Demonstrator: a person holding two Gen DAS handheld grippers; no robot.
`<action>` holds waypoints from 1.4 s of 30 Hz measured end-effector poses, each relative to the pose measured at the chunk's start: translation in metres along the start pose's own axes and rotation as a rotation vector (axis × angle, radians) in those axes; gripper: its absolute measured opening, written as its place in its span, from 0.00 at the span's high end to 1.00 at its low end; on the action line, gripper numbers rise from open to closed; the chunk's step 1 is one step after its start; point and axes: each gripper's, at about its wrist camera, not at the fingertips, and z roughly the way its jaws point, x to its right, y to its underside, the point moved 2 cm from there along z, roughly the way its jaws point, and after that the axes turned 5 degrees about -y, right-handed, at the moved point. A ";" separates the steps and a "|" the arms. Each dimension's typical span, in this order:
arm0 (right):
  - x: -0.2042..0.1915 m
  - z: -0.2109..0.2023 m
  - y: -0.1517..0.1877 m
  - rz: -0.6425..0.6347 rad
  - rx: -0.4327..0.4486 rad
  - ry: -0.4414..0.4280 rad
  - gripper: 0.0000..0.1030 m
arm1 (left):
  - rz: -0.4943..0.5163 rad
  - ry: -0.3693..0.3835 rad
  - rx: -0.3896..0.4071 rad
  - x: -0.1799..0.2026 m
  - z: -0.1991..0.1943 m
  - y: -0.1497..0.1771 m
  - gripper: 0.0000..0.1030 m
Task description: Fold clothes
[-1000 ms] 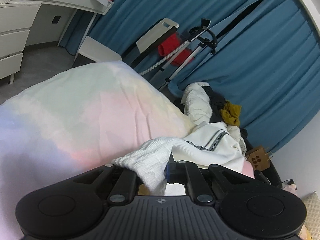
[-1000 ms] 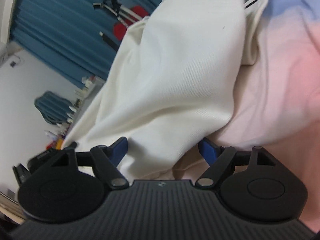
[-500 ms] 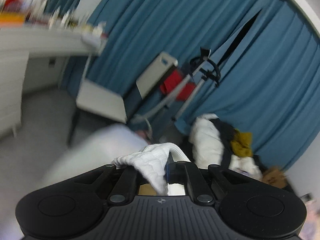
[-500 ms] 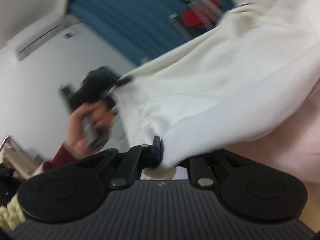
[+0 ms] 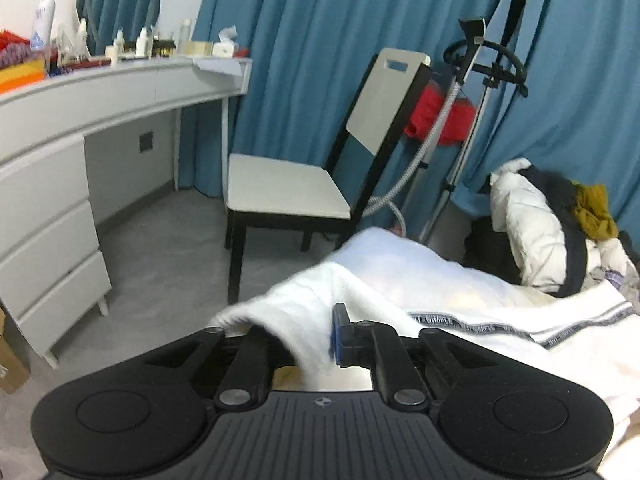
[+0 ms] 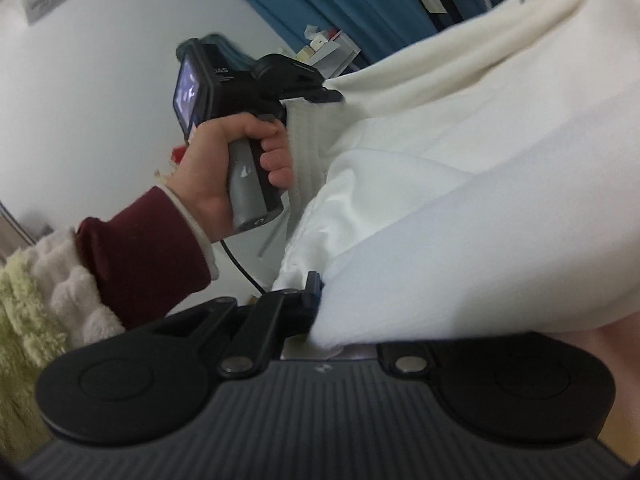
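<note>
Left gripper (image 5: 308, 340) level, pointing toward chair (image 5: 288, 188); jaws clamped on ribbed edge of white sweater (image 5: 400, 292), cloth bunched between fingers and draped over left one. In right wrist view, left hand (image 6: 224, 168) wraps that gripper's handle, maroon cuff at wrist, fabric hanging from its tip. Right gripper (image 6: 324, 312) tilted, pinching another fold of same sweater; one blue pad visible, other hidden under cloth. One sweater, two grippers, one chair. Sweater stretches between both grippers, striped trim trailing right over bed (image 5: 384, 248).
</note>
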 end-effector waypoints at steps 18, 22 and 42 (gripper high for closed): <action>-0.016 -0.115 0.032 -0.021 0.020 0.163 0.10 | 0.131 0.124 0.088 0.002 -0.221 0.112 0.20; -0.014 -0.182 0.019 -0.047 0.098 0.274 0.10 | 0.235 0.225 0.097 0.055 -0.264 0.149 0.19; 0.133 -0.343 -0.026 0.013 0.459 0.647 0.10 | 0.599 0.460 0.147 0.369 -0.230 0.236 0.22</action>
